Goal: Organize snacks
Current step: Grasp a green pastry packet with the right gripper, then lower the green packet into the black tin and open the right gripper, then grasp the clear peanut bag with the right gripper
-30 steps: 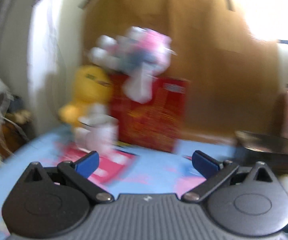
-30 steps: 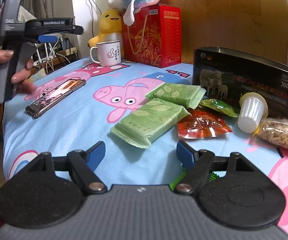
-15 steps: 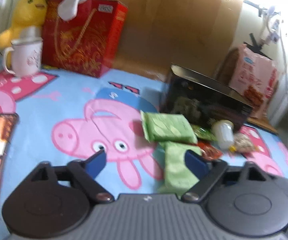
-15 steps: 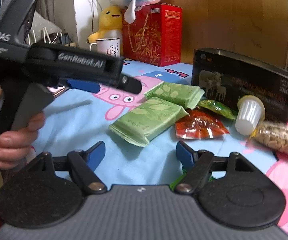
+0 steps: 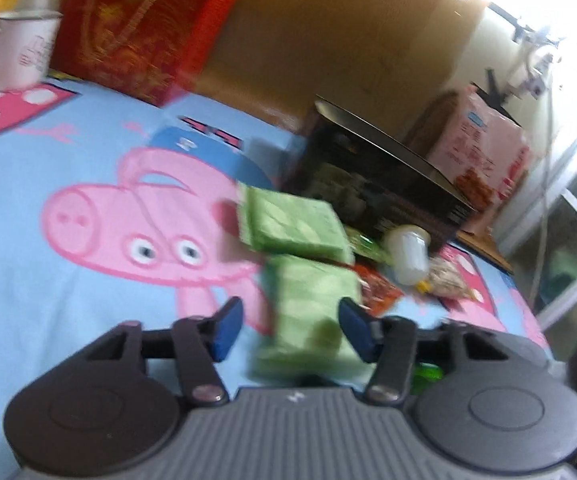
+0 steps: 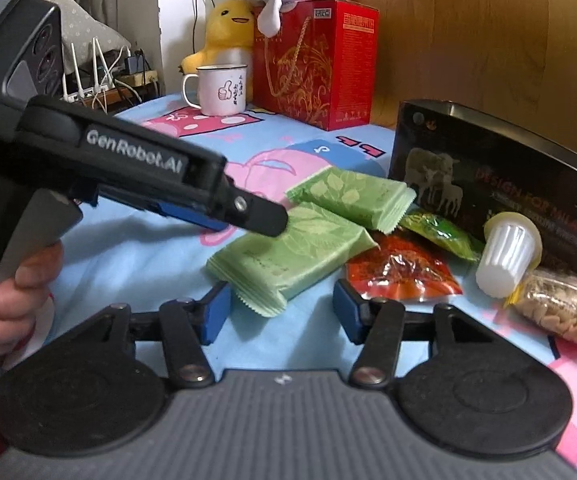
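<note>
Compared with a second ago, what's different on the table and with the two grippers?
The left gripper swung in from the upper left, down over the nearer green packet; its jaws are closing with the packet between them, no grip visible yet. The right gripper kept its place, jaws closing on nothing. The snacks, black box and mug stayed put.

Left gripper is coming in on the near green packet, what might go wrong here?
1. The left gripper is closing around the near green packet, whose far end touches the second green packet and red packet; lifting may drag them.
2. The right gripper, also closing, sits close; the two could collide.
</note>
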Demonstrator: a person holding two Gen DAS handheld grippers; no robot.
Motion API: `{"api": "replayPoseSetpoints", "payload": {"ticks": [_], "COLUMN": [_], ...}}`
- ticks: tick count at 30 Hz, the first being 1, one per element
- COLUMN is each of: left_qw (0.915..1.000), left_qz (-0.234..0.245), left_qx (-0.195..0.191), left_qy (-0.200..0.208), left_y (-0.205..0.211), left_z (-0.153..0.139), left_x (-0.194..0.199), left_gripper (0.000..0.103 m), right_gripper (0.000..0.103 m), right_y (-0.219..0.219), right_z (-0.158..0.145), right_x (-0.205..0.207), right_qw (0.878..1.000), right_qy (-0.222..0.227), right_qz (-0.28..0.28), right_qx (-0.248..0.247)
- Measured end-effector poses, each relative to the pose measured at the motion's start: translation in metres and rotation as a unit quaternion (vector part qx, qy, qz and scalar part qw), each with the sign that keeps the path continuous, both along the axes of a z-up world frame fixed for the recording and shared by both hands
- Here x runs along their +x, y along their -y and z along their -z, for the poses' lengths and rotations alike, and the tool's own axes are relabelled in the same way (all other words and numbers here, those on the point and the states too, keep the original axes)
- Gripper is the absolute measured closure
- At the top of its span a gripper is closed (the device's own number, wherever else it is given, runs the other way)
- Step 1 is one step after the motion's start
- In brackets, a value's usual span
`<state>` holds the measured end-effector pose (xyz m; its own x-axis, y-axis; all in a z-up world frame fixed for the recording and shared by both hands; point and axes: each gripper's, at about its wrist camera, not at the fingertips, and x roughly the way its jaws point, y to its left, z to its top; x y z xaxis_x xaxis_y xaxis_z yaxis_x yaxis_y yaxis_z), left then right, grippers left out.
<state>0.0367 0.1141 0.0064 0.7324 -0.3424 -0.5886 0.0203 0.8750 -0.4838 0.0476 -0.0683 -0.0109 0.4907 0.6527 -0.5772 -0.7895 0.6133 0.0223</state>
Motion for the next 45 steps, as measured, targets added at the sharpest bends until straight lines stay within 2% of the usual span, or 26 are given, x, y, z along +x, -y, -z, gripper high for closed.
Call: {"api": "replayPoseSetpoints", "payload": {"ticks": [1,3,7,9,12,16,19,24,26,29,33,35,37,39,42,44,45], "left_qw": [0.9999,0.9998,0.9988,0.9976,0.9948,0.9902,0.9896,0.9919,0.9935,0.9926,0.9898,0.9901,0.9919,0.9942,0.9958,0.9946,0.9937], "left_qz": [0.012,0.015,0.028,0.035,0.048,0.061,0.064,0.063,0.055,0.061,0.066,0.071,0.069,0.068,0.063,0.049,0.042], "left_qx": [-0.006,0.011,0.005,0.008,0.017,0.018,0.013,0.025,0.038,0.022,0.015,0.02,0.029,0.026,0.04,0.074,0.087], "left_qy": [-0.004,0.008,0.039,0.059,0.088,0.124,0.128,0.108,0.092,0.103,0.125,0.119,0.103,0.079,0.053,0.055,0.056], "left_y": [0.005,0.013,0.021,0.028,0.043,0.068,0.081,0.101,0.103,0.092,0.068,0.062,0.062,0.064,0.073,0.081,0.084], "left_z": [-0.001,-0.008,-0.031,-0.047,-0.071,-0.09,-0.091,-0.078,-0.071,-0.073,-0.076,-0.068,-0.056,-0.04,-0.021,-0.013,-0.011], "left_x": [0.001,-0.001,-0.002,0.003,0.022,0.063,0.097,0.15,0.161,0.147,0.097,0.07,0.049,0.036,0.025,0.019,0.017], "left_gripper": [0.062,0.063,0.064,0.064,0.064,0.064,0.064,0.061,0.061,0.061,0.059,0.058,0.058,0.058,0.058,0.058,0.058], "right_gripper": [0.062,0.065,0.067,0.067,0.067,0.067,0.067,0.066,0.057,0.057,0.057,0.057,0.057,0.057,0.057,0.053,0.045], "right_y": [-0.001,-0.001,0.017,0.025,0.038,0.056,0.067,0.076,0.079,0.096,0.133,0.144,0.148,0.145,0.147,0.15,0.15], "right_z": [-0.001,-0.004,-0.019,-0.03,-0.046,-0.065,-0.073,-0.067,-0.06,-0.059,-0.056,-0.048,-0.038,-0.029,-0.019,-0.013,-0.01], "right_x": [0.0,-0.001,-0.002,-0.003,0.001,0.027,0.055,0.1,0.114,0.117,0.086,0.063,0.045,0.036,0.04,0.046,0.049], "right_qw": [1.0,1.0,0.999,0.998,0.994,0.988,0.984,0.982,0.98,0.974,0.968,0.967,0.967,0.969,0.967,0.965,0.965], "right_qy": [0.0,0.002,0.012,0.033,0.073,0.111,0.125,0.115,0.11,0.094,0.044,0.021,0.015,0.023,0.005,-0.004,-0.008], "right_qz": [-0.006,0.0,0.017,0.024,0.042,0.075,0.1,0.132,0.157,0.188,0.191,0.189,0.195,0.209,0.23,0.236,0.239], "right_qx": [0.002,0.003,0.039,0.054,0.07,0.081,0.082,0.069,0.058,0.078,0.155,0.171,0.161,0.129,0.111,0.111,0.105]}}
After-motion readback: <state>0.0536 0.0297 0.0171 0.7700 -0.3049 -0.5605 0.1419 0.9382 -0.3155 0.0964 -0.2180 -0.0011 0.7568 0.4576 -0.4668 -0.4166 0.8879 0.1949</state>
